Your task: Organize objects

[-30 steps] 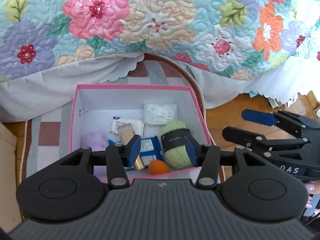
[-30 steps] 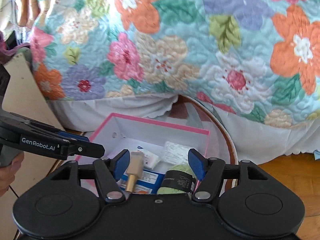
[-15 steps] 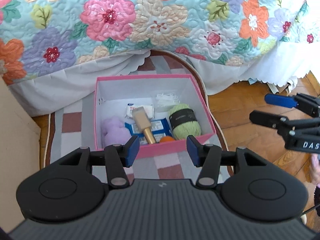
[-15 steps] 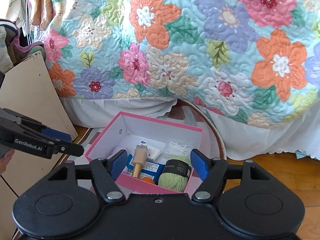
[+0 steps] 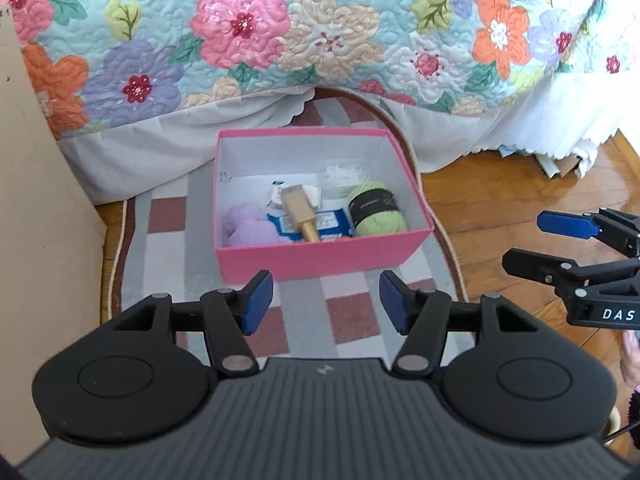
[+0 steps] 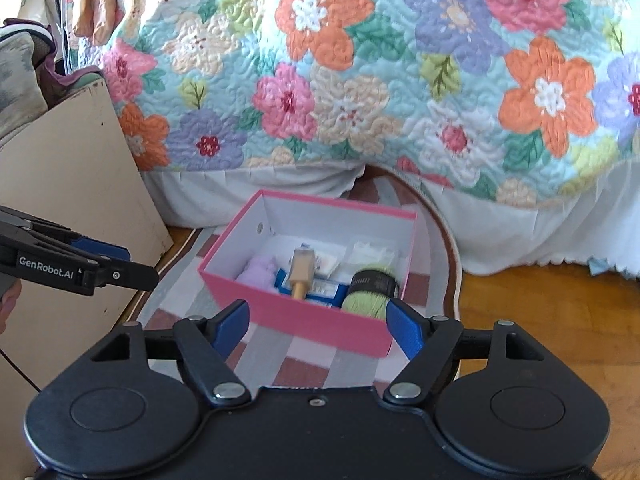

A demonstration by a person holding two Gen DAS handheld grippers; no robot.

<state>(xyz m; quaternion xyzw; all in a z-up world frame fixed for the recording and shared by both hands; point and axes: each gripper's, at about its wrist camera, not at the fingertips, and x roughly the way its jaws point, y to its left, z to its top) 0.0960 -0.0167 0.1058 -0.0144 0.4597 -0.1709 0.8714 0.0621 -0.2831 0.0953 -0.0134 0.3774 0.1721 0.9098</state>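
left tool (image 5: 326,300) and right tool (image 6: 316,328): both empty, jaws opening | pink box (image 5: 320,258): packed, open-topped | risk: yarn ball (image 5: 374,210) by box's right wall could be snagged, gold bottle (image 5: 300,212) toppled, if box is nudged

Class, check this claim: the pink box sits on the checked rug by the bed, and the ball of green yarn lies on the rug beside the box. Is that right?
One detail is wrong. The green yarn lies inside the pink box, at its right end, not on the checked rug beside it. The left wrist view shows this. The box does sit on the rug by the bed.
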